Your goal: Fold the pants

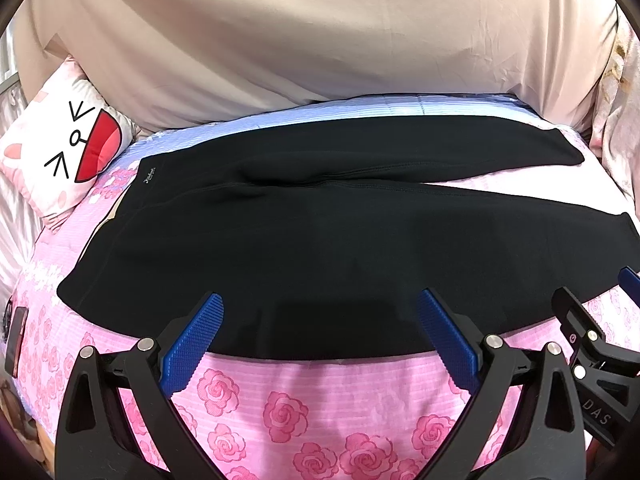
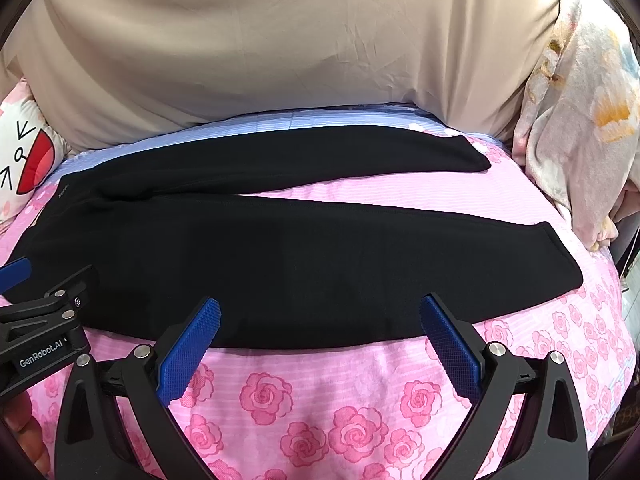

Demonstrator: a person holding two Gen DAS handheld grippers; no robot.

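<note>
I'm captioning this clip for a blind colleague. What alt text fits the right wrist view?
Black pants lie flat on a pink rose-print bedspread, waistband left, legs splayed right. The open right gripper has its blue fingertips over the near edge, holding nothing. The left gripper juts in at left; beige fabric is behind.

Small white label near the waistband of the black pants: lettering too small to read in either wrist view. Cartoon pillow: cut off by the left edge in both views, only part of its printed face showing; the near hem of the pants is partly hidden behind the blue fingertips of the left gripper. Dark flat object at the left edge of the bed: cropped, identity unclear; right gripper in the left wrist view: cut by the right edge, its far finger mostly out of frame.
</note>
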